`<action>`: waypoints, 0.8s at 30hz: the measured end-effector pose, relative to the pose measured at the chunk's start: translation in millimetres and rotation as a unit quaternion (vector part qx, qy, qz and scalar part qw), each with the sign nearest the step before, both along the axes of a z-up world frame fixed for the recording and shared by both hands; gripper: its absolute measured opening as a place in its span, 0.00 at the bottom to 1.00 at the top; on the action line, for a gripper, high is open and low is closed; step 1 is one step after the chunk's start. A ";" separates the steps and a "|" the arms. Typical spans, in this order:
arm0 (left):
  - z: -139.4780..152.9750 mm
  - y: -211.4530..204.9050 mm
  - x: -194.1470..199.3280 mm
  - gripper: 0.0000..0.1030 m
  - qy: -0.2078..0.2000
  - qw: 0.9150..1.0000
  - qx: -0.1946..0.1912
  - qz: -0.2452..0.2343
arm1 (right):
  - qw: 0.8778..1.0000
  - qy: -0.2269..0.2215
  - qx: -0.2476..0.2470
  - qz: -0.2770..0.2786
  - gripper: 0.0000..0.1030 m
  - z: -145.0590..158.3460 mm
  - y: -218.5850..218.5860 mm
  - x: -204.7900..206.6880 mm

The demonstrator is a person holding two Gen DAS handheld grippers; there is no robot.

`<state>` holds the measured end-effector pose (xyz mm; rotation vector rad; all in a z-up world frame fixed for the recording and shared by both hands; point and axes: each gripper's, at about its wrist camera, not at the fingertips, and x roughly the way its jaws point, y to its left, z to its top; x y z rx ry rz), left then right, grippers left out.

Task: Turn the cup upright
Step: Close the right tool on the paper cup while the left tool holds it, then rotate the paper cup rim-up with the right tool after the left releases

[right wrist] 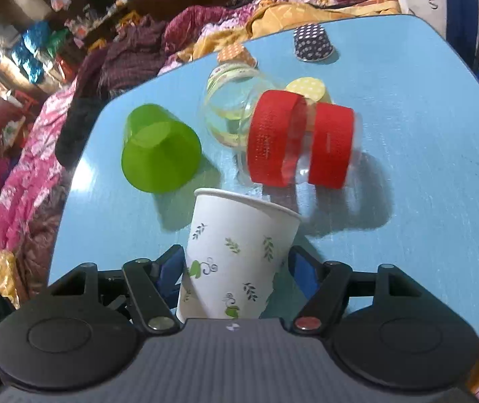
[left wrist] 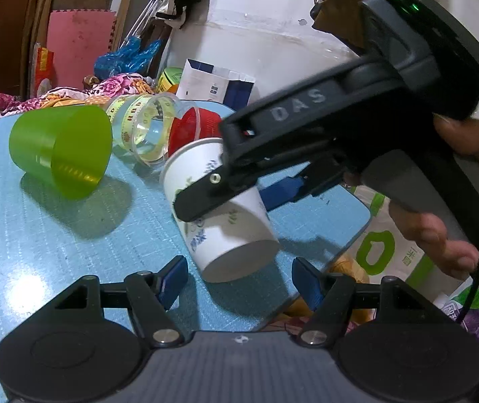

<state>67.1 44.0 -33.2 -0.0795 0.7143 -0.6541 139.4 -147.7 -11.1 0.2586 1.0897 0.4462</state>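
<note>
Light-blue tabletop (right wrist: 407, 141), cluttered room behind: paper cup held, tilted.

I see my right gripper (right wrist: 236, 265) clamped on the white leaf-printed paper cup (right wrist: 236, 255) at lower centre, base toward the camera; my left gripper (left wrist: 239, 277) stands spread and empty. Green plastic cup (right wrist: 158, 154) and red-banded clear cup (right wrist: 296, 144) lie at mid-frame.

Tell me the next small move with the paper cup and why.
Probably rotate the right gripper further until the paper cup stands base-down, then lower it to the blue table. It is clamped, tilted and off the surface; the left gripper is open and idle.
</note>
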 end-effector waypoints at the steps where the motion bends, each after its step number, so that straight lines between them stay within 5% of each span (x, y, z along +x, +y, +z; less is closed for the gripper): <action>1: -0.2 0.7 -0.3 0.70 0.000 1.000 0.000 0.000 | 1.000 -0.003 -0.005 0.002 0.66 1.2 2.1 0.1; 8: 0.1 15.0 -8.4 0.70 -0.015 1.000 -0.015 0.005 | 0.996 -0.085 -0.019 0.018 0.65 16.0 4.6 -19.9; 14: 13.4 59.2 -36.4 0.70 -0.054 0.996 -0.050 0.051 | 0.981 -0.192 -0.001 0.039 0.65 9.9 -1.7 -42.4; 19: 30.0 91.4 -50.5 0.70 -0.097 0.986 -0.066 0.120 | 0.950 -0.309 -0.016 0.045 0.65 -7.6 1.3 -59.0; 24: 38.0 98.0 -51.9 0.70 -0.114 0.978 -0.067 0.160 | 0.901 -0.433 -0.031 0.022 0.65 -26.4 7.7 -77.1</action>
